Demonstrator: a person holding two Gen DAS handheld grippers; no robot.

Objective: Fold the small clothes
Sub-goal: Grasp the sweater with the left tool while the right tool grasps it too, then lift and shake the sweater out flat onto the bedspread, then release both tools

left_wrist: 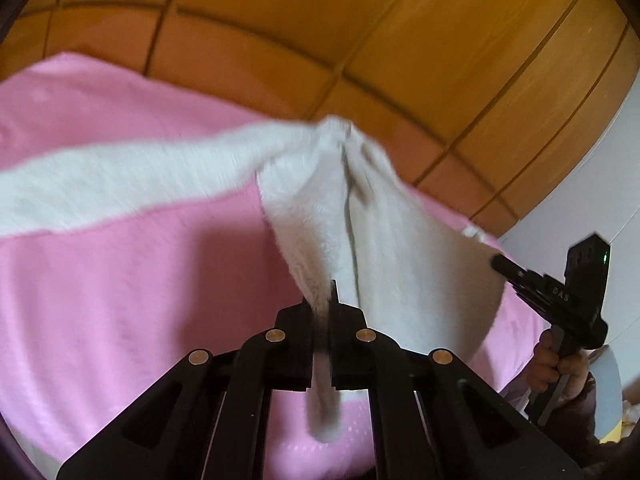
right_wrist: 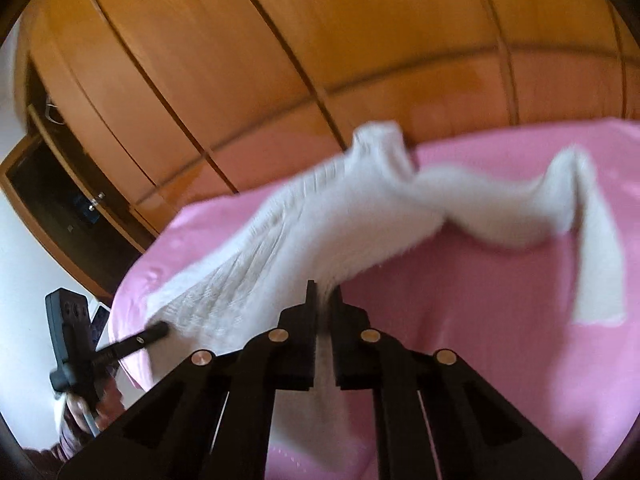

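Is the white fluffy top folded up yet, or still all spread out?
Not folded. The white top hangs spread in the air above the pink bed cover, pinched by the left claw and right claw, one sleeve dangling.

Close wrist views, shared pink bedspread (left_wrist: 120,280)
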